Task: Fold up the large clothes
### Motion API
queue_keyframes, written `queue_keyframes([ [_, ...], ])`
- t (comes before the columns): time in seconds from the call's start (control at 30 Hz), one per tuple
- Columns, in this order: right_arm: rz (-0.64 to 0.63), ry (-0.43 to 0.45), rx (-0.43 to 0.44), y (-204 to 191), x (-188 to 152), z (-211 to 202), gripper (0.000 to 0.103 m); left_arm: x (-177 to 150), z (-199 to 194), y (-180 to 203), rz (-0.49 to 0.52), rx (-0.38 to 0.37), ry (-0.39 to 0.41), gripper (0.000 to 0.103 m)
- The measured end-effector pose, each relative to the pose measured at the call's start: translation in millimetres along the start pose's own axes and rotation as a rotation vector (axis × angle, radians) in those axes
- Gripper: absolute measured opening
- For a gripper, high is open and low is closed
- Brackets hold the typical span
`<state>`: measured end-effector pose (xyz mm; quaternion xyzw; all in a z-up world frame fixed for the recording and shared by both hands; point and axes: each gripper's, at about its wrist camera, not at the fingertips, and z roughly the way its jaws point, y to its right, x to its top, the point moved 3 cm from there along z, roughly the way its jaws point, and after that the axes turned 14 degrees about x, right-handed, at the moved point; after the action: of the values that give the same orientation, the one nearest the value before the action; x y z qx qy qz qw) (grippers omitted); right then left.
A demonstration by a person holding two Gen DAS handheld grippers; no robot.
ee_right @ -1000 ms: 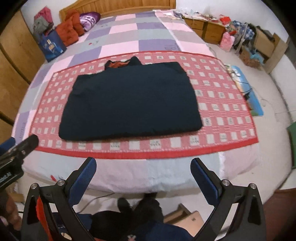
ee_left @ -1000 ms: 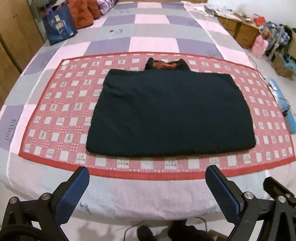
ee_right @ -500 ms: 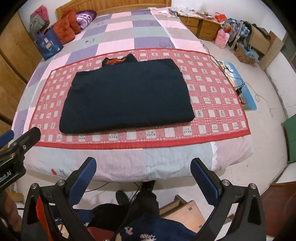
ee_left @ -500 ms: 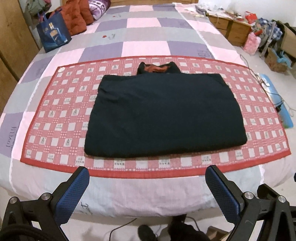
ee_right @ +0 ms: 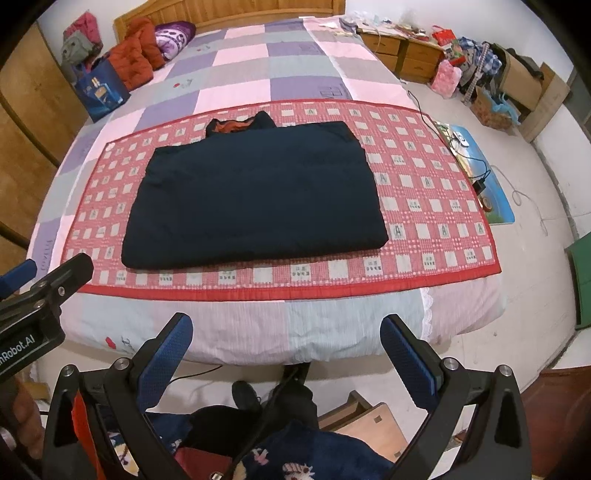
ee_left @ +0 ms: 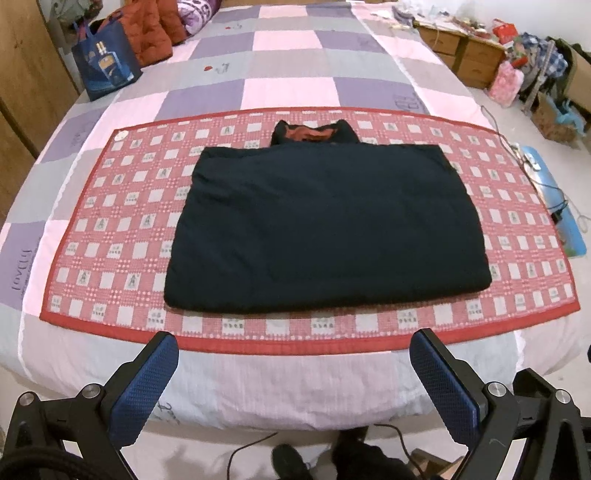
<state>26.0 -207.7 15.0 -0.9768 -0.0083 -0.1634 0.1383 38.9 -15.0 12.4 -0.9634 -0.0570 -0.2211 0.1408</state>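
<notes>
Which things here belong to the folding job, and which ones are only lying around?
Belong to the job:
dark jacket
red checked mat under it
left gripper and right gripper, both open

Just lying about:
blue bag
orange coat
purple pillow
wooden drawers

I stand at the foot of a wide bed [ee_right: 258,336] under a quilt of pink, grey and purple squares [ee_left: 295,55]. A wooden headboard [ee_right: 236,13] backs its far edge against a white wall [ee_right: 406,11]. Wooden wardrobe doors [ee_left: 22,66] line the left side. Past the bed's far right corner sit low wooden nightstands [ee_right: 402,55] heaped with clutter, and cardboard boxes [ee_right: 524,81] rest on the pale floor [ee_right: 535,295].
</notes>
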Motion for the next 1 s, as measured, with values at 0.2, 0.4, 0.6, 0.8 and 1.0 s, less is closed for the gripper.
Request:
queue_keyframes([
  [0.2,-0.018,-0.008,0.007,2,6,-2,0.103,2,1,1,0.003,0.002,-0.004,0.103],
  [0.4,-0.024,-0.01,0.012,4,8,0,0.103,4,1,1,0.006,0.005,-0.001,0.103],
  [0.6,-0.023,-0.011,0.014,3,9,0,0.103,9,3,-1,0.0,0.008,-0.008,0.103],
  [0.8,-0.019,-0.01,0.013,1,10,1,0.103,11,5,-3,0.004,0.01,-0.011,0.103],
  [1.0,-0.019,-0.011,0.014,0,10,2,0.103,12,6,-4,0.01,0.014,-0.008,0.103],
])
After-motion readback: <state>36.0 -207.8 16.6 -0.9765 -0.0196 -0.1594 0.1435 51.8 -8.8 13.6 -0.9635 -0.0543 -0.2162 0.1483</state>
